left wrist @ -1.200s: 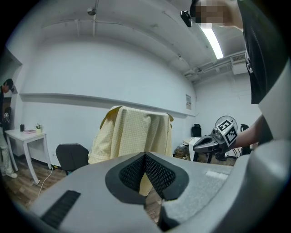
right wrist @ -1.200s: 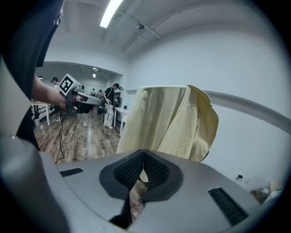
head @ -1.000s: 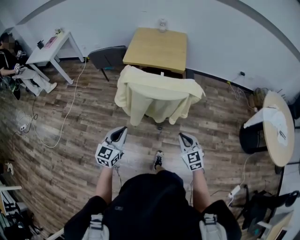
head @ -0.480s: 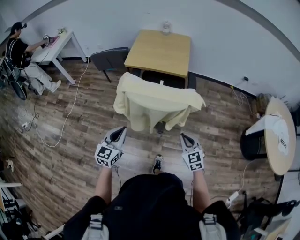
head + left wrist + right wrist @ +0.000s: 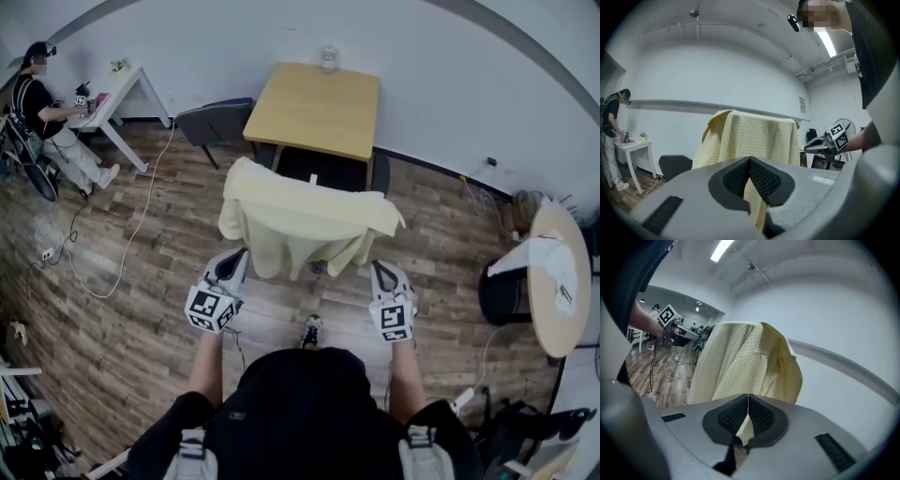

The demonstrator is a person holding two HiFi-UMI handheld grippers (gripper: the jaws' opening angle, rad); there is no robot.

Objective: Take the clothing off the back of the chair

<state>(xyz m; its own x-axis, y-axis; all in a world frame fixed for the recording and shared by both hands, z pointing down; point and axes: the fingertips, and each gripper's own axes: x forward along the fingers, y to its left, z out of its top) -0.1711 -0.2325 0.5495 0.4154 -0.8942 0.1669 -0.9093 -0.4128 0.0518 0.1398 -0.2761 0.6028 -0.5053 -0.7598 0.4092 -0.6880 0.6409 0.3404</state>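
Underfoot and stretching out beyond both claws, wood-plank floor (image 5: 141, 272). Farther ahead of the claws, against the wall, a light wooden surface (image 5: 314, 108) with a dark chair (image 5: 328, 171) tucked at its near edge. Draped over the chair back, directly ahead of the claws and spanning the gap between them, a pale yellow checked garment (image 5: 305, 220), hem close to both tips but apparently not touching. Left claw (image 5: 240, 257) pressed shut, pads tip to tip, gripping nothing; right claw (image 5: 378, 269) likewise closed and empty, only a sliver of yellow showing beyond its pads. Grasp not yet made. Probably best done by opening both claws wide before contact, raising them to the shoulders atop the chair back rather than pinching the loose hem, biting a full fold on each side, then lifting straight up and level to clear the back without snagging.
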